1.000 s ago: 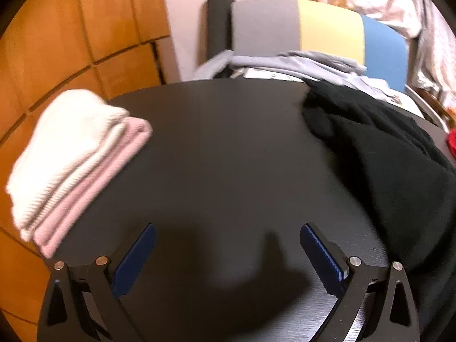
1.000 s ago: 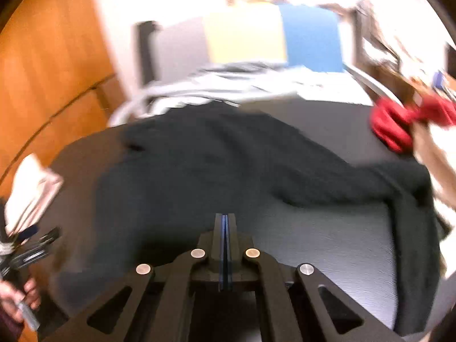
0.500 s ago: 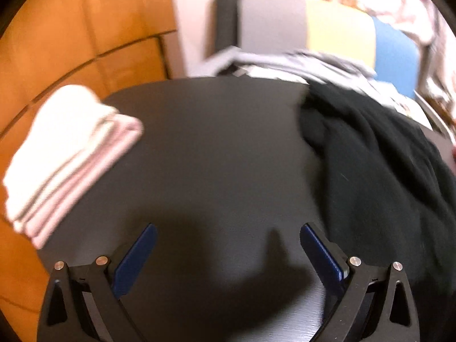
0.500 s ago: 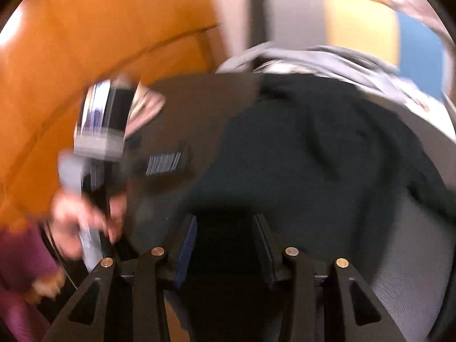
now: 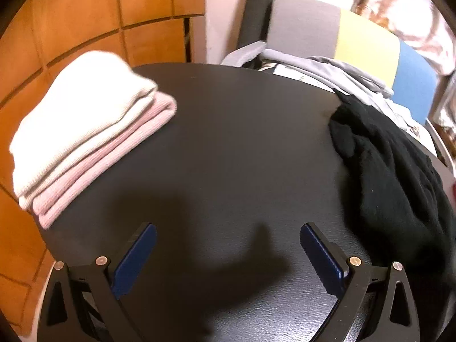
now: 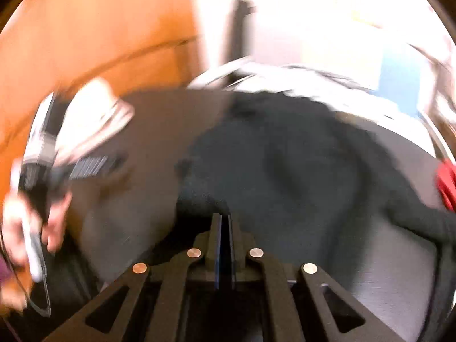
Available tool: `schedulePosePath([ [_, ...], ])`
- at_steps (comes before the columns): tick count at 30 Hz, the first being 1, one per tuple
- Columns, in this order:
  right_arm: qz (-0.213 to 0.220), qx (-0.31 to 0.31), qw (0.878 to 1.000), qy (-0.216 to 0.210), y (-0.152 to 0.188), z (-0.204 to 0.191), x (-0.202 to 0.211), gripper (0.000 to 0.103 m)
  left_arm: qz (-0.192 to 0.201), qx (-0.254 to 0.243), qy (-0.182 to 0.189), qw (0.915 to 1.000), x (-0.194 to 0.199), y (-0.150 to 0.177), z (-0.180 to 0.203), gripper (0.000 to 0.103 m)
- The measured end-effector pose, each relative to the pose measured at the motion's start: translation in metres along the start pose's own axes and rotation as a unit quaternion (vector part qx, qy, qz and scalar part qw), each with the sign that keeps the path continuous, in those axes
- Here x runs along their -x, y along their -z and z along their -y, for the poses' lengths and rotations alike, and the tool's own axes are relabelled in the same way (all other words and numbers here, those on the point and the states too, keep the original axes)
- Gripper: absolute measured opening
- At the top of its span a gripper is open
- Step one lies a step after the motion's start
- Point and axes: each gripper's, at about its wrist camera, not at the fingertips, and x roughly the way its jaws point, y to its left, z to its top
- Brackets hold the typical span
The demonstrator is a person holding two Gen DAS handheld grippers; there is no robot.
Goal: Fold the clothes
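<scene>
Left tool (image 5: pixel 228 252): I held it spread wide, nothing between the pads, over bare desk (image 5: pixel 242 142) near its front edge.
Right tool (image 6: pixel 225 245): pressed together at the black garment's (image 6: pixel 285 165) near hem; whether cloth was pinched, I could not tell through blur.
Black garment: crumpled along the desk's right side.
Folded stack (image 5: pixel 85 131): at the left edge.
Technique: I judged both hem corners needed catching, then pulling flat to the centre.

A round black table (image 5: pixel 242 148) occupies the foreground. Orange wood panelling (image 5: pixel 85 20) lines the left wall, meeting a pale wall (image 5: pixel 222 14). Behind the table stands a chair with a grey, yellow and blue backrest (image 5: pixel 356 42).
</scene>
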Motion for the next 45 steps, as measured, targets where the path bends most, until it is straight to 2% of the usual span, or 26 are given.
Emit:
schedulePosePath([
  [1,0.012,-0.037,0.999,0.021,0.0,0.028,0.008,0.003,0.002,-0.006,0.001,1.0,0.0,0.0,0.003,0.102],
  [4,0.01,-0.117,0.991,0.058,-0.001,0.089,0.002,0.003,-0.007,-0.021,0.014,0.9997,-0.004,0.0,0.019,0.102],
  [7,-0.025,-0.178,0.98,0.09,0.018,0.133,-0.018,0.003,-0.024,-0.036,0.033,0.9985,-0.008,0.001,0.04,0.102],
  [8,-0.034,-0.192,0.977,0.087,0.027,0.142,-0.022,0.004,-0.031,-0.041,0.042,0.9978,-0.009,0.002,0.047,0.102],
  [10,-0.012,-0.207,0.975,0.078,0.038,0.149,-0.02,0.005,-0.046,-0.051,0.079,0.9945,-0.008,0.006,0.063,0.102],
  [12,0.004,-0.205,0.975,0.089,0.042,0.143,-0.018,0.007,-0.059,-0.065,0.124,0.9884,-0.005,0.011,0.08,0.102],
  [15,0.019,-0.169,0.978,0.121,0.043,0.131,-0.024,0.008,-0.081,-0.074,0.178,0.9778,-0.002,0.019,0.104,0.102],
  [17,0.019,-0.156,0.979,0.132,0.036,0.133,-0.035,0.009,-0.098,-0.071,0.197,0.9729,-0.002,0.026,0.115,0.102],
  [19,0.017,-0.159,0.979,0.129,0.033,0.132,-0.036,0.009,-0.091,-0.071,0.182,0.9765,0.0,0.036,0.126,0.103],
  [21,0.025,-0.174,0.978,0.113,0.037,0.137,-0.036,0.009,-0.076,-0.104,0.151,0.9801,0.001,0.043,0.138,0.103],
  [23,0.033,-0.186,0.977,0.102,0.046,0.141,-0.03,0.009,-0.061,-0.118,0.142,0.9809,0.005,0.048,0.146,0.103],
  [26,0.04,-0.196,0.975,0.094,0.05,0.143,-0.027,0.009,-0.055,-0.124,0.154,0.9787,0.006,0.051,0.155,0.103],
  [27,0.04,-0.193,0.976,0.096,0.049,0.143,-0.028,0.009,-0.05,-0.13,0.155,0.978,0.006,0.051,0.159,0.099],
  [29,0.041,-0.186,0.976,0.104,0.049,0.14,-0.028,0.009,-0.045,-0.141,0.178,0.973,0.01,0.048,0.169,0.077],
  [31,0.041,-0.181,0.977,0.108,0.049,0.137,-0.028,0.009,-0.047,-0.153,0.207,0.9652,0.013,0.044,0.18,0.014],
  [32,0.041,-0.181,0.977,0.109,0.049,0.137,-0.028,0.009,-0.042,-0.163,0.202,0.9648,0.017,0.039,0.181,0.007],
  [36,0.046,-0.196,0.975,0.094,0.052,0.141,-0.027,0.009,-0.017,-0.201,0.184,0.962,0.031,0.019,0.186,0.005],
  [40,0.016,-0.193,0.975,0.104,0.043,0.136,-0.024,0.015,0.063,-0.24,0.103,0.9633,0.059,-0.032,0.148,0.005],
  [41,0.011,-0.2,0.975,0.096,0.039,0.133,-0.02,0.018,0.082,-0.248,0.082,0.9617,0.064,-0.046,0.136,0.005],
  [43,0.031,-0.203,0.977,0.062,0.034,0.124,-0.01,0.018,0.12,-0.266,0.019,0.9562,0.074,-0.075,0.112,0.005],
  [45,0.032,-0.19,0.98,0.041,0.03,0.111,-0.008,0.022,0.146,-0.271,-0.041,0.9505,0.078,-0.099,0.089,0.005],
])
